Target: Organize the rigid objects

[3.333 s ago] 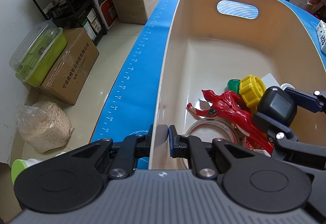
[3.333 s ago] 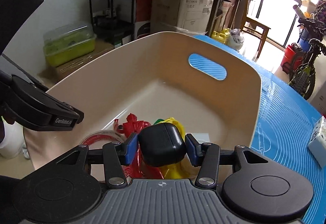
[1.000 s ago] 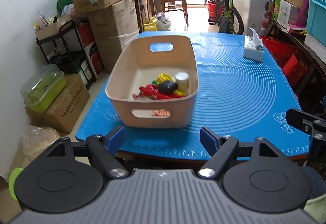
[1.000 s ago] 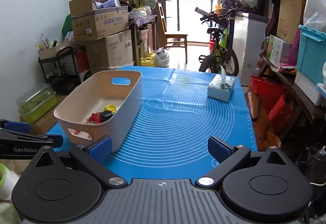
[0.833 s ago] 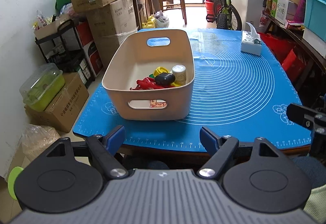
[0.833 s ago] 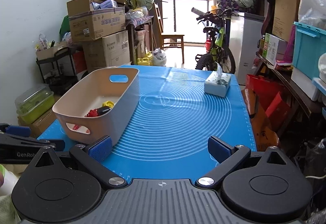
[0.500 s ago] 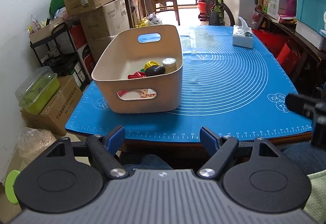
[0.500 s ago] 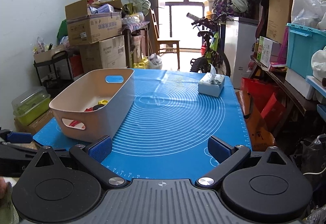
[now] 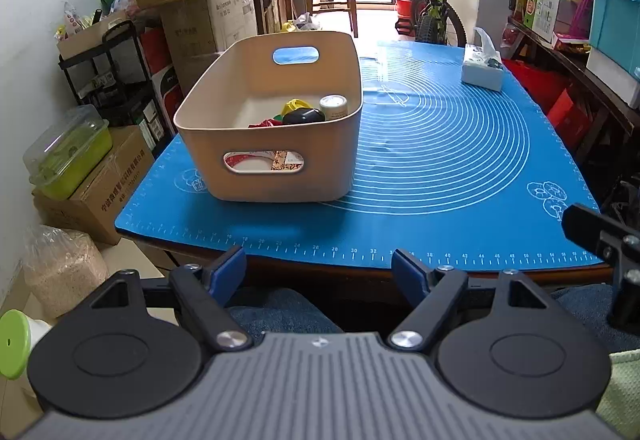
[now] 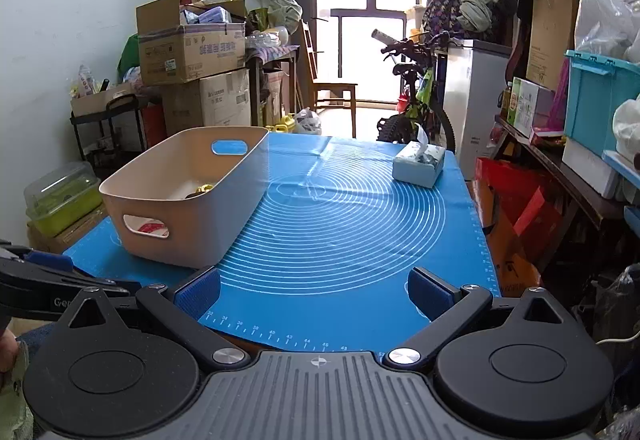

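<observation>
Both sets of tongs, the left gripper (image 9: 320,268) and the right gripper (image 10: 316,292), hang spread and empty at the near table edge. The toys (image 9: 304,115) sit in the beige bin (image 9: 276,175) on the blue mat (image 9: 440,159), far left. Sorting looks finished; only the tissue box (image 10: 418,164) stands outside.

The beige bin (image 9: 276,143) stands upright ahead of the left jaws, slightly to their left, and well apart from them. Inside it lie a black oval case (image 9: 304,116), a yellow cap (image 9: 295,105), a small white-lidded jar (image 9: 333,107) standing upright, and a red toy (image 9: 262,123). A tape roll (image 9: 250,161) shows through the near handle hole.
</observation>
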Action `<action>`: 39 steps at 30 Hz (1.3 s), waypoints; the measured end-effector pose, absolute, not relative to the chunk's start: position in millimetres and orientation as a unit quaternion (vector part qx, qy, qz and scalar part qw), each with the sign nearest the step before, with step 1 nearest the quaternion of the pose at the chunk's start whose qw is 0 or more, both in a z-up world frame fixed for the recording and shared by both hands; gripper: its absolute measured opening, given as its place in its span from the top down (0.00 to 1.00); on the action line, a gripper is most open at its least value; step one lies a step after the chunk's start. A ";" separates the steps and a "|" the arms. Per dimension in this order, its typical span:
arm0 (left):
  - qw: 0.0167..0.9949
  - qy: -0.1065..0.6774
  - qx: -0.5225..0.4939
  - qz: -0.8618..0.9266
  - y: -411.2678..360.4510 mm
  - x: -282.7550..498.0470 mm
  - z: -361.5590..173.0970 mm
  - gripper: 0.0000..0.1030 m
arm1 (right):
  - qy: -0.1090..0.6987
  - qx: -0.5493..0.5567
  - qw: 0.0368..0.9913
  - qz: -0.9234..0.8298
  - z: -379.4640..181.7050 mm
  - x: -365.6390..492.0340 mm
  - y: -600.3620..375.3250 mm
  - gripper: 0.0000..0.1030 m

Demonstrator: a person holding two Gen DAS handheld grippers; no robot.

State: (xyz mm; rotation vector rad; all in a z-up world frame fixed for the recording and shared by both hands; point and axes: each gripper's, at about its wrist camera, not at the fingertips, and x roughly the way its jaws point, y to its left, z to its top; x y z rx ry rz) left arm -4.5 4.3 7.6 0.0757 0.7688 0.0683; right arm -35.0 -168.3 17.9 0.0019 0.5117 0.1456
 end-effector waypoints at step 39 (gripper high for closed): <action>0.924 0.375 0.065 0.027 -3.9 -5.3 5.5 0.22 | 0.262 0.019 0.962 0.071 10.7 -30.6 -176.4 0.04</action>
